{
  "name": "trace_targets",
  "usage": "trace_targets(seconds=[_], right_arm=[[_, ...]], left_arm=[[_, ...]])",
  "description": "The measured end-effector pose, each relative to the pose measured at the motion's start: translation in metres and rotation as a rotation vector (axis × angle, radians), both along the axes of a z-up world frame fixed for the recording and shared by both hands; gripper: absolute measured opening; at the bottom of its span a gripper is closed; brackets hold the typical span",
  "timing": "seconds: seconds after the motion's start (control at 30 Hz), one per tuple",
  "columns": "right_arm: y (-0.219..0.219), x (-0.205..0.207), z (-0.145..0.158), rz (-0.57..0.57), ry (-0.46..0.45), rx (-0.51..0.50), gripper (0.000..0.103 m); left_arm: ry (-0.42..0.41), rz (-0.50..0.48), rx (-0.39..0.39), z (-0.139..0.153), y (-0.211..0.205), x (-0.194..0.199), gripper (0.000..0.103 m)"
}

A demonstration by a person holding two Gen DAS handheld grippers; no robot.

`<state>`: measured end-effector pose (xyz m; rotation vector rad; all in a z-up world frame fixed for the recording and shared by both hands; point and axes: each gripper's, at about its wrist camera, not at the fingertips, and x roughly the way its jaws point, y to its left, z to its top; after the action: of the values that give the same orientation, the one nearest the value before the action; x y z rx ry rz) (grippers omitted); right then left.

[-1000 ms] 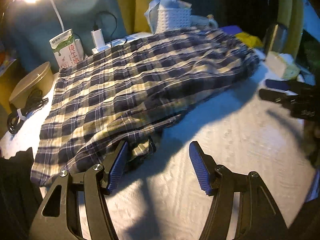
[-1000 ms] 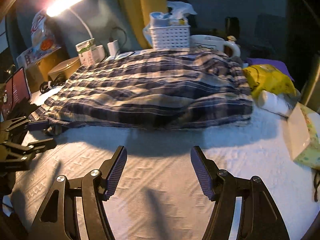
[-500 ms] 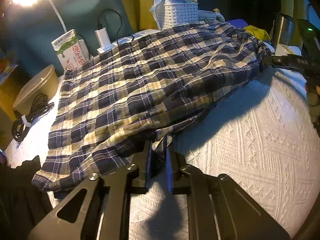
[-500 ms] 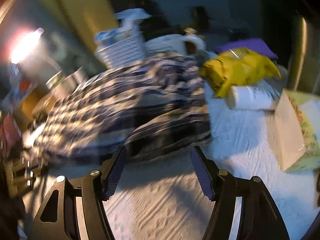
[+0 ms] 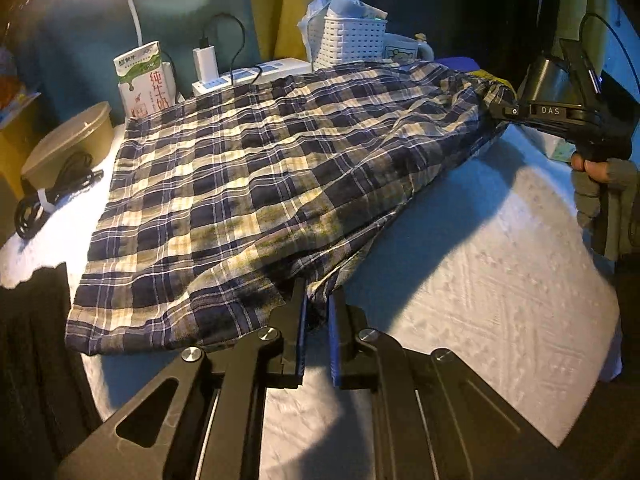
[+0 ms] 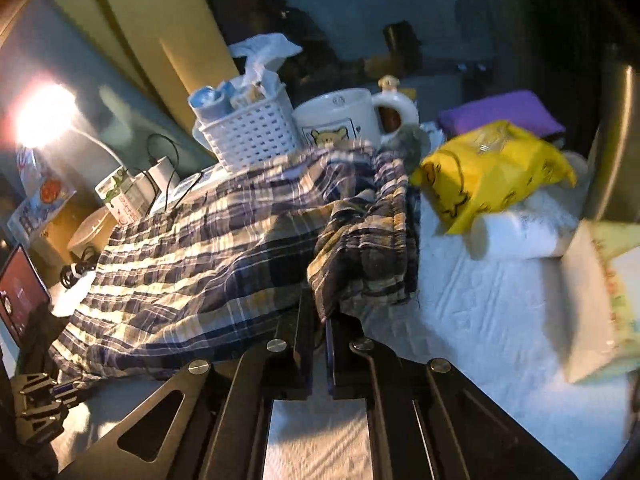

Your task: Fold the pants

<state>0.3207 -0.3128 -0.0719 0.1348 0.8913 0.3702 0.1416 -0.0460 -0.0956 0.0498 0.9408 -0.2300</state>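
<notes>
The blue and cream plaid pants [image 5: 256,184] lie spread on a white textured cloth [image 5: 480,272]. My left gripper [image 5: 317,304] is shut on the pants' near edge at a leg end. My right gripper [image 6: 320,316] is shut on the gathered waistband corner of the pants [image 6: 360,248] and lifts it a little. The right gripper also shows in the left wrist view [image 5: 500,114], gripping the far right corner. The left gripper shows small in the right wrist view [image 6: 64,390].
A white basket [image 5: 352,42], a mug [image 6: 340,118], a milk carton [image 5: 144,80], a power strip with charger [image 5: 248,74], a lidded bowl [image 5: 64,144] and a coiled cable [image 5: 48,196] line the back and left. A yellow bag [image 6: 492,168] and a tissue box [image 6: 600,300] lie right.
Both grippers moved up to the pants and closed on them: the left on the near leg edge, the right on the waistband corner, which is now raised.
</notes>
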Motion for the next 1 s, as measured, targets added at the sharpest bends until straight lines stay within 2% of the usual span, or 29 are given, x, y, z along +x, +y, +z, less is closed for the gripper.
trace_targets(seconds=[0.2, 0.4, 0.53, 0.57, 0.6, 0.7, 0.83, 0.87, 0.93, 0.97, 1.0], right_arm=[[-0.013, -0.024, 0.008, -0.021, 0.017, -0.026, 0.004], [-0.024, -0.046, -0.022, -0.05, 0.093, -0.096, 0.004], [-0.028, -0.056, -0.021, -0.076, 0.08, -0.132, 0.004], [-0.028, -0.059, -0.018, -0.076, 0.07, -0.142, 0.004], [-0.028, -0.062, -0.013, -0.077, 0.054, -0.154, 0.009], [-0.024, -0.07, 0.004, -0.09, 0.002, -0.186, 0.01], [-0.012, -0.084, 0.033, -0.03, -0.05, -0.126, 0.011], [-0.007, -0.087, 0.04, -0.011, -0.067, -0.114, 0.014], [0.011, -0.093, 0.049, 0.046, -0.085, -0.094, 0.04], [0.024, -0.094, 0.05, 0.085, -0.09, -0.087, 0.07], [0.036, -0.097, 0.05, 0.124, -0.105, -0.079, 0.077]], left_arm=[[0.04, -0.027, -0.042, 0.002, -0.002, -0.018, 0.008], [0.098, -0.026, -0.073, -0.005, 0.001, -0.041, 0.009], [0.147, -0.007, -0.143, 0.002, 0.018, -0.046, 0.009], [0.137, 0.001, -0.162, 0.009, 0.023, -0.049, 0.009], [0.122, 0.006, -0.167, 0.015, 0.025, -0.05, 0.009], [0.035, 0.015, -0.155, 0.035, 0.031, -0.043, 0.009], [-0.026, 0.027, -0.151, 0.043, 0.037, -0.02, 0.01], [-0.039, 0.031, -0.147, 0.043, 0.038, -0.016, 0.01], [-0.032, 0.041, -0.152, 0.035, 0.043, 0.001, 0.01], [-0.021, 0.044, -0.152, 0.032, 0.045, 0.005, 0.01], [-0.005, 0.041, -0.156, 0.026, 0.044, 0.011, 0.01]])
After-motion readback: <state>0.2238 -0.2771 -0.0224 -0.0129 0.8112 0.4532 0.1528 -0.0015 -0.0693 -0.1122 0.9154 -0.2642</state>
